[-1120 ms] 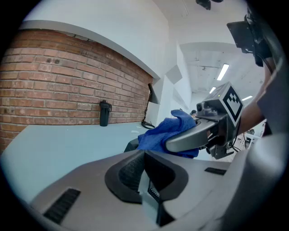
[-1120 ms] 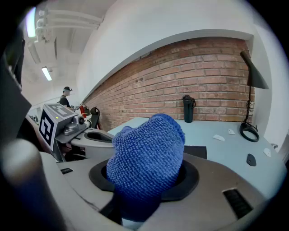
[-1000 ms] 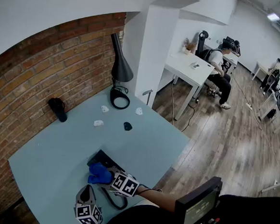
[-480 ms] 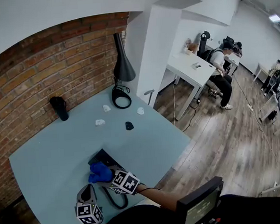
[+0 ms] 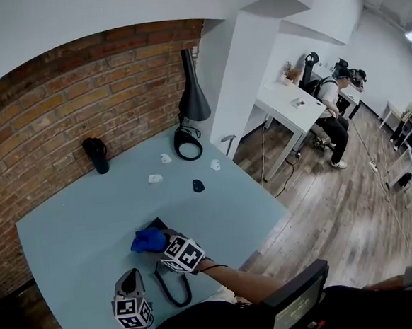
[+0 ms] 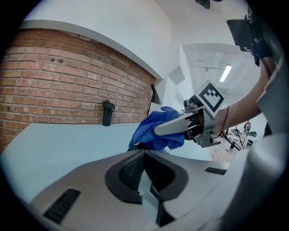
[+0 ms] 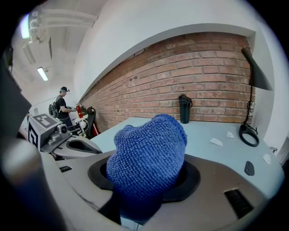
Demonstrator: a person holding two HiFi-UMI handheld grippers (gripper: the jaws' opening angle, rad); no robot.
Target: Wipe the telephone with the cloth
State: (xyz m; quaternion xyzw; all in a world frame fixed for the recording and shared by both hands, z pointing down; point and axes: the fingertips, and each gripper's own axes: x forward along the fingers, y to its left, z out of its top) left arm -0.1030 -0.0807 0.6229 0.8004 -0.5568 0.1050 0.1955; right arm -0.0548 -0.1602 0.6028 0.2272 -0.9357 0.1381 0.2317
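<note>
Pressing the cloth, clamped in our right tool, onto the telephone near the counter's front edge, we risk shoving it. Our left tool, jaws together and empty, apparently braces nothing, and the cord could snag.

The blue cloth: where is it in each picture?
Head view: blue cloth low centre, at the right gripper tip.
Left gripper view: cloth centre, ahead of the jaws.
Right gripper view: cloth centre, clamped between the jaws.
Shared landmark: black bottle by the brick wall.
</note>
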